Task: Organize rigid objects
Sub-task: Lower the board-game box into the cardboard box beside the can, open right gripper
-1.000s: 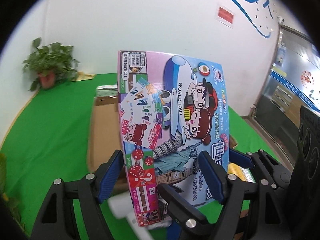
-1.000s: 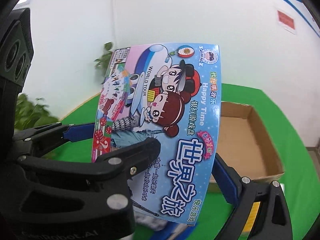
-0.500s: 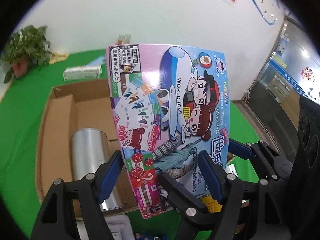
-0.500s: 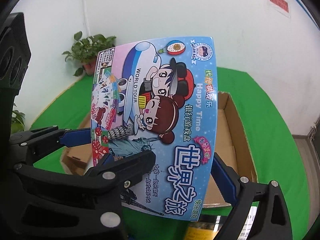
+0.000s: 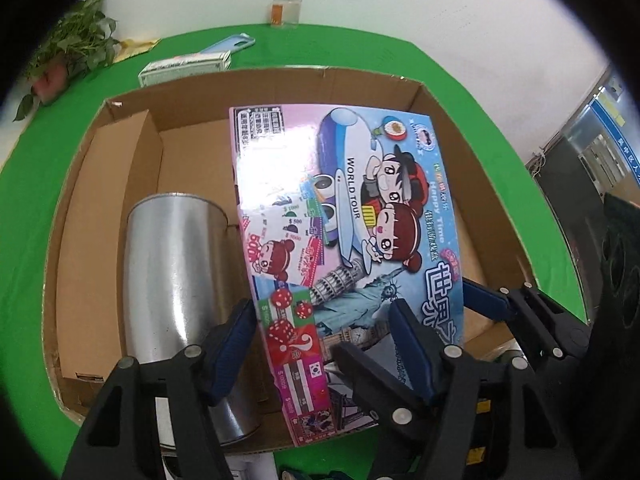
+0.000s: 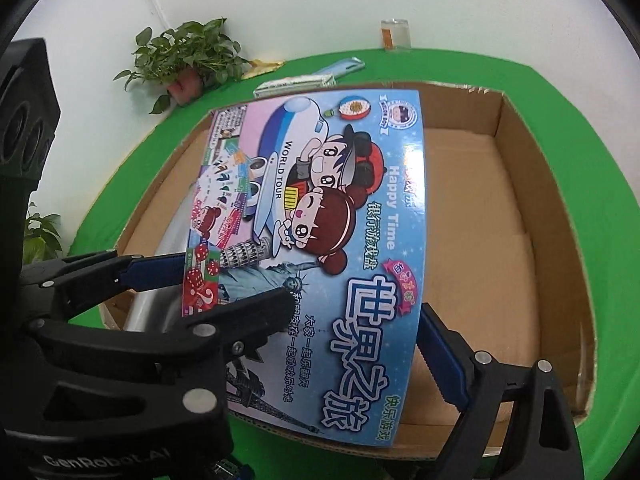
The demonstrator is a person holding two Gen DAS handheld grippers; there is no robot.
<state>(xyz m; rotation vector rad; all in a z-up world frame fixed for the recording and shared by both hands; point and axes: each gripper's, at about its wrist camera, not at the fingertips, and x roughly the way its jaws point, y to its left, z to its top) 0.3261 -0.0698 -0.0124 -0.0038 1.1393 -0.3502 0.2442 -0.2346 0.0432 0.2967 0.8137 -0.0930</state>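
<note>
A colourful board game box (image 5: pixel 352 240) (image 6: pixel 320 216) hangs tilted over an open cardboard carton (image 5: pixel 460 128) (image 6: pixel 520 184). My left gripper (image 5: pixel 320 312) is closing on its lower left part: one finger lies on the printed face and the other sits at the left edge. My right gripper (image 6: pixel 302 294) is closing too. One of its fingers (image 6: pixel 440 352) is against the box's right edge, and the other runs behind the left edge. A silver metal can (image 5: pixel 172 272) lies in the carton's left half, beside the game box.
A folded cardboard insert (image 5: pixel 104 220) stands along the carton's left wall. Behind the carton, on the green cloth, are a long white-green packet (image 5: pixel 184 68), a light blue phone case (image 5: pixel 232 44), a glass jar (image 5: pixel 286 10) and a potted plant (image 5: pixel 76 44). The carton's right half shows bare floor.
Both grippers have carried the game box forward and down, from upright before the wall to tilted over the carton. The metal can and the carton floor have come into view.
</note>
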